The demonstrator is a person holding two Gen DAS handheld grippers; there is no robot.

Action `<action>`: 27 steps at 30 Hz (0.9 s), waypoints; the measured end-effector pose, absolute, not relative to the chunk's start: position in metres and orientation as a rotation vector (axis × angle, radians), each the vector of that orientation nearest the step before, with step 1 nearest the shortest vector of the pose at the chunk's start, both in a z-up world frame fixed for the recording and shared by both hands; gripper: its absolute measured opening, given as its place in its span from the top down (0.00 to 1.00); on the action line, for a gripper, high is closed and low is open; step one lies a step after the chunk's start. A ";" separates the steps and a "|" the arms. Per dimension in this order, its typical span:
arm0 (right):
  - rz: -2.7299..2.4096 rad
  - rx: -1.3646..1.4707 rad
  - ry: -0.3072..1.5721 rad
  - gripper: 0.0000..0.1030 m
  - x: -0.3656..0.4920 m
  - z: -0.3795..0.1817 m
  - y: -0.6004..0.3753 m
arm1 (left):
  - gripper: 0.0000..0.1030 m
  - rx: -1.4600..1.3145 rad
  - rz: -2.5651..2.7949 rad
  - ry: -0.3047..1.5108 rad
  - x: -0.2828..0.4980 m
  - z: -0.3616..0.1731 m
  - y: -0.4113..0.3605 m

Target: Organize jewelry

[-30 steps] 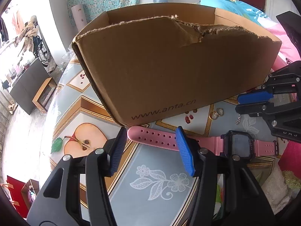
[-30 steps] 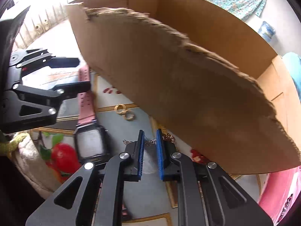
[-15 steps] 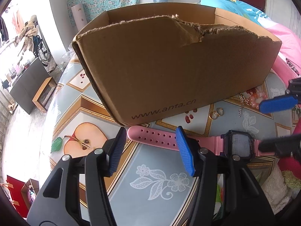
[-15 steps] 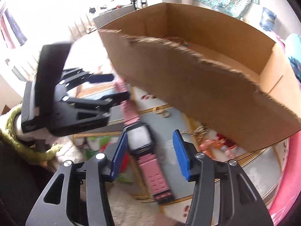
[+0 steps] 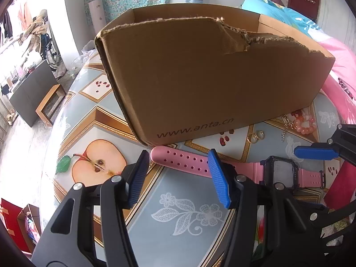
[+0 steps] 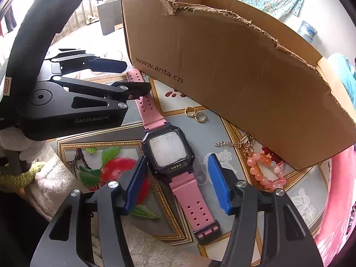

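Observation:
A pink-strapped watch with a black case (image 6: pixel 168 150) lies flat on the patterned tablecloth in front of a torn cardboard box (image 6: pixel 233 77). My right gripper (image 6: pixel 177 156) hovers over it. Its jaws are closing, with the case and lower strap between the blue pads, which do not touch it. My left gripper (image 5: pixel 178 153) stands open over the strap's far end (image 5: pixel 182 162), touching nothing. Beside the box lie two gold rings (image 6: pixel 195 113), a thin chain (image 6: pixel 235 143) and an orange bead bracelet (image 6: pixel 264 173).
The box (image 5: pixel 211 84) fills the back of the table and hides what is in it. Pink bedding (image 6: pixel 333 211) borders the right side. A white fuzzy cloth (image 6: pixel 57 184) lies at the near left edge. A person sits far off across the room.
My right gripper went from shut beside the chain to open, and moved left to stand over the watch. The left gripper has not moved.

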State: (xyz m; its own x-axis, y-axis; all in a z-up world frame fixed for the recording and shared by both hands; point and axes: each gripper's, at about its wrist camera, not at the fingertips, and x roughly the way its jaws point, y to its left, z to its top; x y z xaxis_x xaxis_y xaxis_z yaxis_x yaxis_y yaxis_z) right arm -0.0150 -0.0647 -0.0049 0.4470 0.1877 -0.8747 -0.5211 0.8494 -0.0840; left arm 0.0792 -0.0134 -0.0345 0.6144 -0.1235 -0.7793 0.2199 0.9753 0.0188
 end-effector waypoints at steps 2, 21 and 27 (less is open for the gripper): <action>0.454 -0.334 1.030 0.58 -0.015 -0.003 -0.067 | 0.49 0.115 -0.194 0.889 0.079 -0.034 -0.012; 0.709 -0.076 1.212 0.60 0.045 0.019 -0.137 | 0.47 0.332 -0.374 0.750 -0.008 -0.014 -0.037; 0.802 -0.045 1.261 0.60 0.065 0.017 -0.152 | 0.46 0.487 -0.356 0.710 -0.015 -0.022 -0.067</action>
State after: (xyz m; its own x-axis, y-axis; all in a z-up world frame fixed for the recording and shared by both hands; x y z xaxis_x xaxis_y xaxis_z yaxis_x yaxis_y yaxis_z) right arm 0.0654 -0.1524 0.0174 0.0762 0.5114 -0.8559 -0.5582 0.7332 0.3884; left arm -0.0154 -0.0671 -0.0217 0.7065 -0.1460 -0.6924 0.4673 0.8311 0.3016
